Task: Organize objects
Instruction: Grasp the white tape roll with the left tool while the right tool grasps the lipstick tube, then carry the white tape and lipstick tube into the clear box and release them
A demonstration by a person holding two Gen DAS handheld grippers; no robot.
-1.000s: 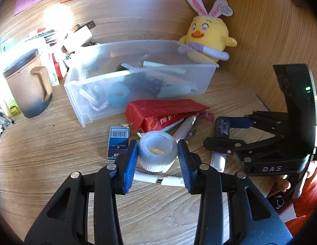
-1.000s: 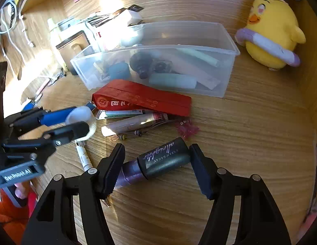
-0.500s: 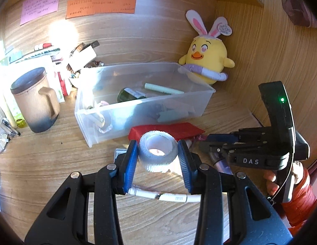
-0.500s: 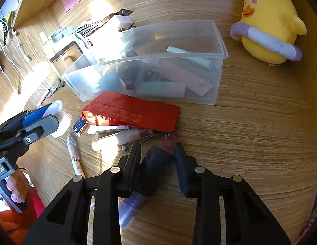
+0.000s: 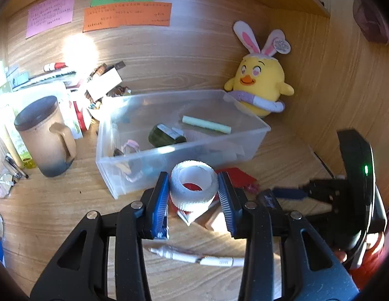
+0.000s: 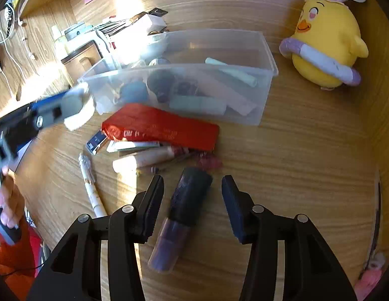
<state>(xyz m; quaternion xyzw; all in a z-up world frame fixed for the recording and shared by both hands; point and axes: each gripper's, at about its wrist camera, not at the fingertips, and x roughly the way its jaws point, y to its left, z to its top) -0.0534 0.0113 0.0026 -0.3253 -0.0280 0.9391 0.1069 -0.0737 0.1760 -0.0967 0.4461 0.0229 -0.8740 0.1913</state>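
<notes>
My left gripper (image 5: 193,195) is shut on a white tape roll (image 5: 193,188) and holds it above the desk, just in front of the clear plastic bin (image 5: 134,183). In the right wrist view the left gripper (image 6: 69,107) with the roll hovers at the bin's left end. My right gripper (image 6: 191,200) is open, its jaws on either side of a dark purple bottle (image 6: 184,213) that lies on the desk and touches neither jaw. The bin (image 6: 267,57) holds several small items.
A red box (image 6: 164,128), a tube (image 6: 144,159), a white pen (image 6: 90,188) and a blue packet (image 6: 95,143) lie before the bin. A yellow plush chick (image 5: 259,87) stands at the back right. A brown mug (image 5: 45,135) and clutter stand left.
My left gripper has lifted the tape roll and carried it toward the bin. My right gripper closed around the purple bottle, then opened again; the bottle now lies pointing away instead of crosswise.
</notes>
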